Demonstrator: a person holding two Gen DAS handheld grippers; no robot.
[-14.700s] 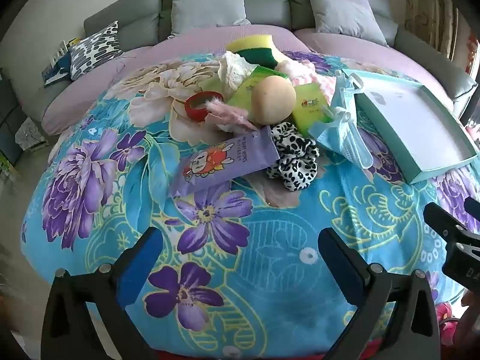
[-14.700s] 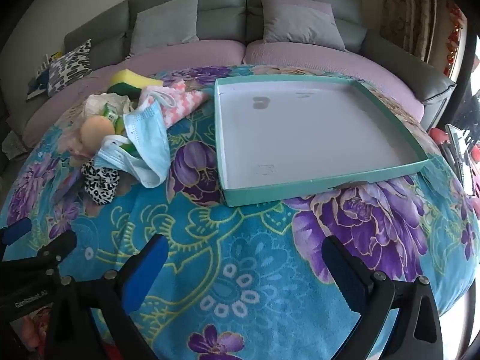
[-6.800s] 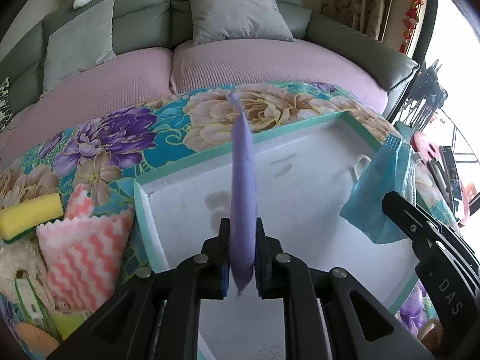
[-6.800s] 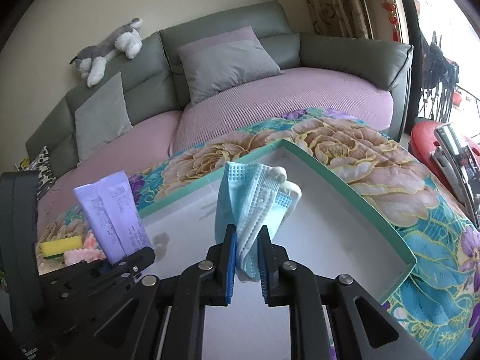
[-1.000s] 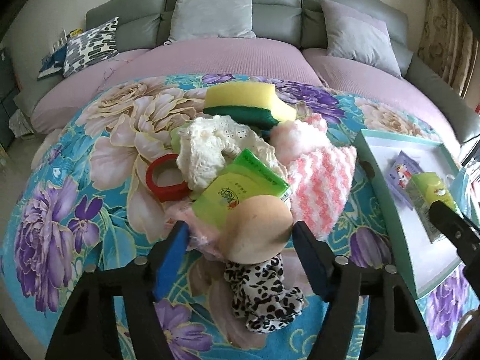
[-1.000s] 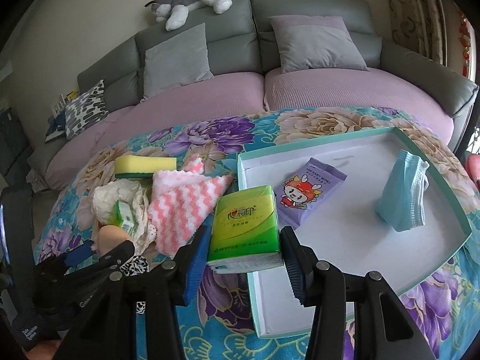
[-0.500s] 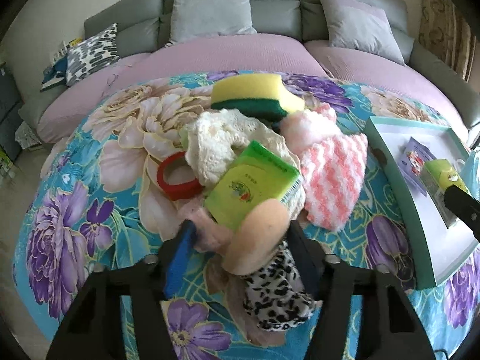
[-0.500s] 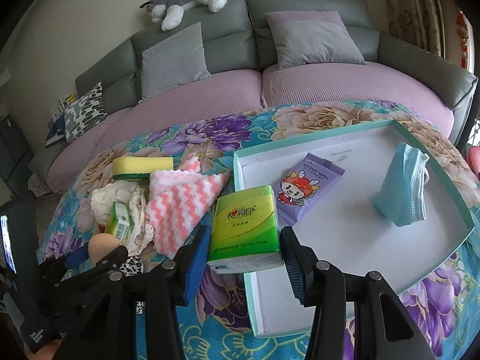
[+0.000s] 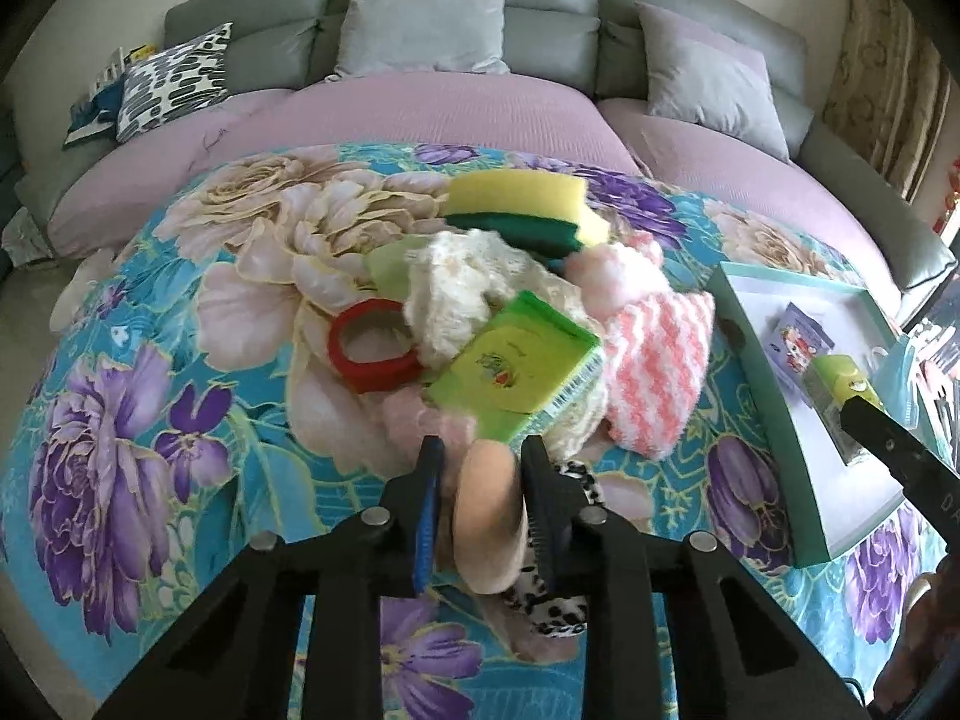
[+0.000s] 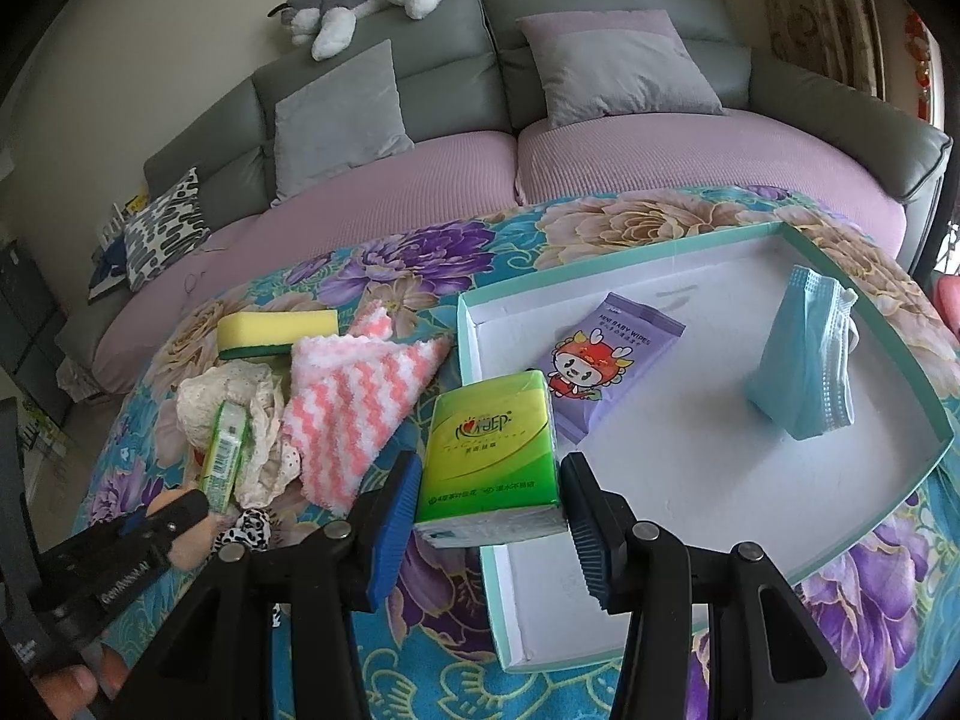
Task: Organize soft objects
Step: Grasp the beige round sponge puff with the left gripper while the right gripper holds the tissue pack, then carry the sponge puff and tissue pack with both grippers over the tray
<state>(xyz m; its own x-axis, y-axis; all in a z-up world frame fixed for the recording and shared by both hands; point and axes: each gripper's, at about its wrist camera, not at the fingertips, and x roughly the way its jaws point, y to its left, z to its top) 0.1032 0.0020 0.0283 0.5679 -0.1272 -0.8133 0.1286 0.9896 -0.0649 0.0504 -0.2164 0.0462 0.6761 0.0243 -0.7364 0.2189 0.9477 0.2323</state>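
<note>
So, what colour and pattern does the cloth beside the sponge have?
The cloth has pink and white zigzag stripes, clearest in the right wrist view, next to the sponge.

Squashed beige sponge (image 9: 487,516) atop pile

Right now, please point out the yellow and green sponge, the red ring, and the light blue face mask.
yellow and green sponge (image 9: 516,201): left wrist view, yellow top face.
red ring (image 9: 373,369): left wrist view, near rim.
light blue face mask (image 10: 798,360): right wrist view, pleated front.

— What do we see on the blanket (image 9: 180,420)?
— A heap: sponge (image 9: 516,204), lace cloth (image 9: 456,288), red ring (image 9: 372,354), pink cloth (image 9: 654,378).
— And to its right?
— We see the tray (image 10: 474,372) lying flat beside it.
</note>
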